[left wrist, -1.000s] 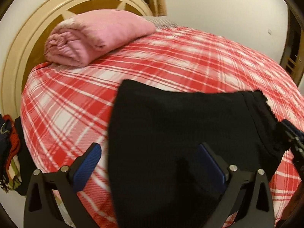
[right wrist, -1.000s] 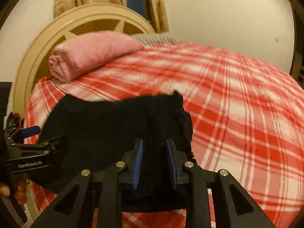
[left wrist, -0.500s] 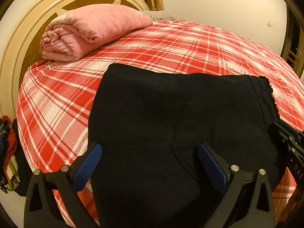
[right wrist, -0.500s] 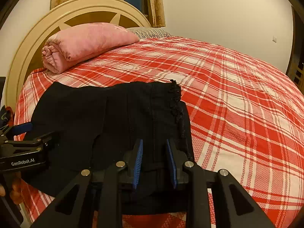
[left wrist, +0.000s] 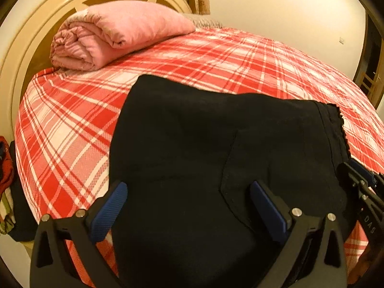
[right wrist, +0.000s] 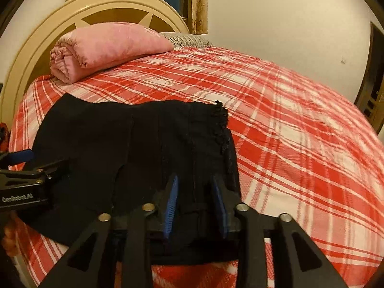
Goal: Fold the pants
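The black pants (left wrist: 204,132) lie folded in a flat rectangle on the red plaid bed (left wrist: 72,124), near its front edge. My left gripper (left wrist: 189,199) hovers over their near left part, jaws wide open and nothing pinched between the blue pads (left wrist: 108,206). In the right wrist view the pants (right wrist: 108,139) show a frayed hem at their right end. My right gripper (right wrist: 195,192) sits at that near right edge. Its jaws are opening, with black cloth still lying between them. The left gripper (right wrist: 21,165) shows at the left edge and the right gripper (left wrist: 360,177) at the far right.
A rolled pink quilt (right wrist: 103,45) lies at the head of the bed against the cream round headboard (right wrist: 28,55), a grey striped pillow (right wrist: 187,39) behind it. Coloured clothes (left wrist: 6,175) hang beside the bed at the left. Bare plaid sheet (right wrist: 300,132) stretches right of the pants.
The pants have settled flat on the bed. My right gripper's jaws have spread a little around the cloth edge. The left gripper has stayed wide open.
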### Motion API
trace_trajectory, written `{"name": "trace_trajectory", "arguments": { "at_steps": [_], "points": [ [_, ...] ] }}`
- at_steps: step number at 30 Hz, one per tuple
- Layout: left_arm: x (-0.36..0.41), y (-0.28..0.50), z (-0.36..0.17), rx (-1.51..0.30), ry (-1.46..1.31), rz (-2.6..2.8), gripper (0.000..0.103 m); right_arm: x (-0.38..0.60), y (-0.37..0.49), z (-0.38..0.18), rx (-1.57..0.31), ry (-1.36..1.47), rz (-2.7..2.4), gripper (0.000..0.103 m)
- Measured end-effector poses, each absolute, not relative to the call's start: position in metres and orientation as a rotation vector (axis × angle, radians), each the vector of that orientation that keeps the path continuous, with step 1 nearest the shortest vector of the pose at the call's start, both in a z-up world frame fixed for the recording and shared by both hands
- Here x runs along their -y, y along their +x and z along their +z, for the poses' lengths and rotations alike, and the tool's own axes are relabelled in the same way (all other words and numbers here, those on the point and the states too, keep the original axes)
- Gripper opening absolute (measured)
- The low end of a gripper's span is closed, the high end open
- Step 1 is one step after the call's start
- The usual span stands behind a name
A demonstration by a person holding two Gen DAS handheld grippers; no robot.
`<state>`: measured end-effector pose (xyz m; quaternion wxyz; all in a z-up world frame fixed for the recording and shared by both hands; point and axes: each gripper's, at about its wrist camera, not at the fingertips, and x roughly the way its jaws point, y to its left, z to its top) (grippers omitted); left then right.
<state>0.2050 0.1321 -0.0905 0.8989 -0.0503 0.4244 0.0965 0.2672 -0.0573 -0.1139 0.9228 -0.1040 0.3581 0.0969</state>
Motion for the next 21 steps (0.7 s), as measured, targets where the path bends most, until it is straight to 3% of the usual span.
{"name": "trace_trajectory", "arguments": {
  "at_steps": [1, 3, 8, 16, 21],
  "points": [
    [-0.132, 0.203, -0.089, -0.894, -0.107, 0.197, 0.103, 0.056, 0.26, -0.112, -0.727, -0.223, 0.194, 0.05],
    [-0.132, 0.197, -0.088, -0.907, -0.105, 0.193, 0.103, 0.054, 0.246, -0.108, -0.711, -0.236, 0.195, 0.075],
    [-0.123, 0.168, -0.077, -0.881, -0.062, 0.201, 0.103, 0.056, 0.206, -0.104, -0.718, -0.235, 0.176, 0.077],
    [-0.114, 0.125, -0.065, -0.845, 0.002, 0.181, 0.103, 0.087, 0.163, -0.094, -0.753, 0.0, 0.142, 0.077],
    [-0.112, 0.1, -0.048, -0.792, 0.018, 0.171, 0.103, 0.093, 0.133, -0.061, -0.674, 0.028, 0.128, 0.077]
  ]
}}
